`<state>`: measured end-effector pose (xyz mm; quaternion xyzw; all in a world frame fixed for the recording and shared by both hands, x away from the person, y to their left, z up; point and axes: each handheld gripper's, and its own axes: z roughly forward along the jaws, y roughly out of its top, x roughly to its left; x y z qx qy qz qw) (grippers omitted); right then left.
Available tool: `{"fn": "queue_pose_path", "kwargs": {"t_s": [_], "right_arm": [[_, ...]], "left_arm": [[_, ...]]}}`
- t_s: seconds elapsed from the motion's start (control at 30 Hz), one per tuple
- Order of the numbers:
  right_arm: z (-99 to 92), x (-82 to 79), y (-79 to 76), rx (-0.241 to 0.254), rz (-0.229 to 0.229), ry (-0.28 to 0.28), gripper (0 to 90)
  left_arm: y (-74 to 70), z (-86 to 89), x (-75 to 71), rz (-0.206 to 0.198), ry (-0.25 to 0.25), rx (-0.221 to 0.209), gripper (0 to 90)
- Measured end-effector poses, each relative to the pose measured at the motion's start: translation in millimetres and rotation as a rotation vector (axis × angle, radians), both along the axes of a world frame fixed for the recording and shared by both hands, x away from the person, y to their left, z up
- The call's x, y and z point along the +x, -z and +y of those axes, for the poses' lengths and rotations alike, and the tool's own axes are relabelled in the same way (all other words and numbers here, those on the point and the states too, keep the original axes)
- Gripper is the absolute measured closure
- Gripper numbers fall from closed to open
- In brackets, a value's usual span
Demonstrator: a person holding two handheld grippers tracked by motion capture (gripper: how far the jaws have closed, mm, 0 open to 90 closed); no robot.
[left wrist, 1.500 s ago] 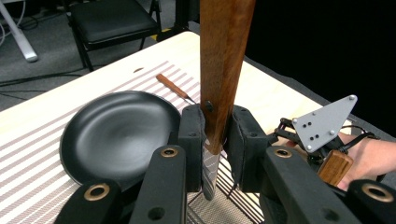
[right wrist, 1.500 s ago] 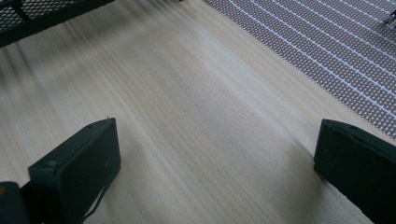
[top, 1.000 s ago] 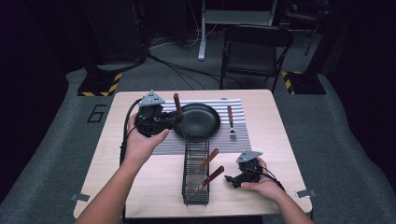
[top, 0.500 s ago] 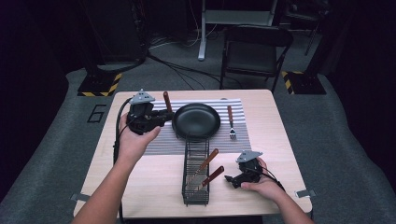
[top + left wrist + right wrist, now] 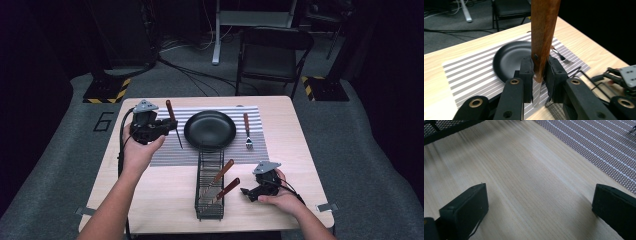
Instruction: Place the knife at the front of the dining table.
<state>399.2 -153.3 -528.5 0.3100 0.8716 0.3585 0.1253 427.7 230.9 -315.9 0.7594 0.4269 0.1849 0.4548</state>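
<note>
My left gripper (image 5: 169, 125) is shut on a knife with a brown wooden handle (image 5: 171, 114). It holds the knife over the left part of the striped placemat (image 5: 165, 155), handle toward the far side and blade (image 5: 179, 140) slanting toward me. In the left gripper view the jaws of this gripper (image 5: 539, 72) clamp the handle (image 5: 544, 32) close to where the blade begins. A black plate (image 5: 210, 130) lies on the mat to the right of the knife, and a fork (image 5: 247, 131) lies beyond it. My right gripper (image 5: 247, 191) rests open on the table, its jaws (image 5: 540, 195) wide apart over bare wood.
A black wire basket (image 5: 210, 200) stands in front of the plate with two wooden-handled utensils (image 5: 220, 175) leaning in it. It sits just left of the right gripper. A dark chair (image 5: 272, 55) stands beyond the table's far edge.
My left hand has carried the knife to the left and lower, from beside the plate's left rim to the left part of the placemat. The right hand has stayed where it was.
</note>
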Motion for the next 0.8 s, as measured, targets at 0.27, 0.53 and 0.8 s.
{"fn": "queue_pose_path", "kwargs": {"t_s": [0.27,0.53,0.8], "right_arm": [[0.2,0.0,0.4,0.004,-0.004,0.002,0.0],[0.0,0.0,0.0,0.000,0.000,0.000,0.0],[0.1,0.0,0.1,0.001,-0.001,0.000,0.0]], "left_arm": [[13.3,10.6,5.6,-0.005,-0.057,-0.005,76.8],[34.6,22.1,13.0,0.019,-0.096,-0.008,76.7],[62.9,30.9,19.9,0.037,-0.142,-0.001,76.7]]}}
